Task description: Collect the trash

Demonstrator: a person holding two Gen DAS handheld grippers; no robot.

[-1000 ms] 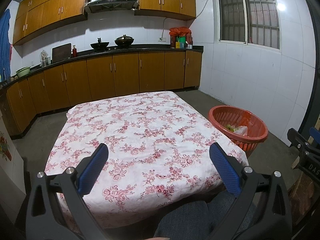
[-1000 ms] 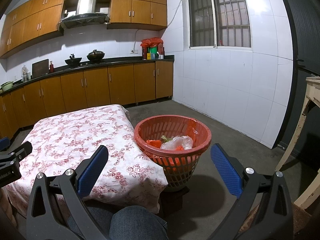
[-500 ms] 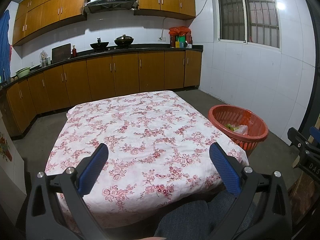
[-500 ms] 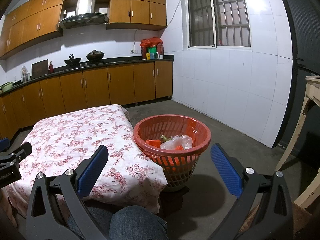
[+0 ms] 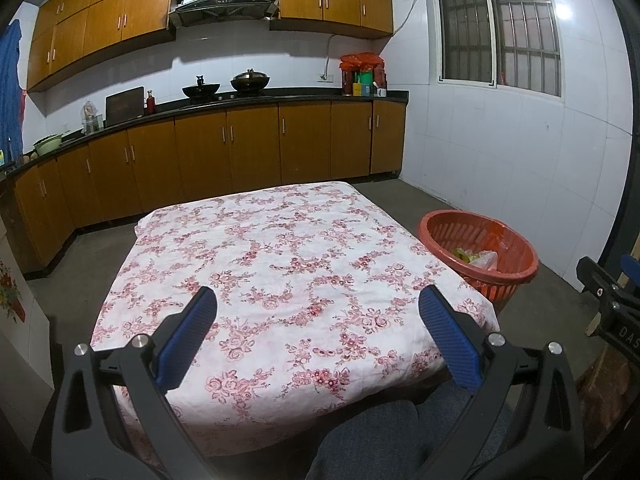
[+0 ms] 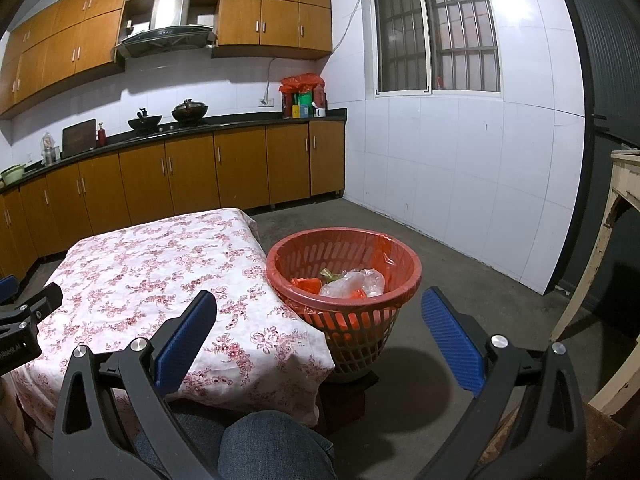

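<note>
I hold my left gripper (image 5: pixel 318 326) level above the floral tablecloth (image 5: pixel 280 264), jaws wide apart. My right gripper (image 6: pixel 319 326), equally spread, faces the red trash basket (image 6: pixel 404 288).

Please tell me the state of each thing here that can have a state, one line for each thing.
Left tool: open, holds nothing.
Right tool: open, holds nothing.
Basket: upright on the floor beside the table, partly filled with trash.
Tablecloth: spread flat.
Window: cannot tell.

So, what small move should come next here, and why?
Probably none beyond resting both claws. The left claw and right claw are open and hold nothing, the flowered tablecloth shows no trash, and the red basket already holds wrappers.
</note>
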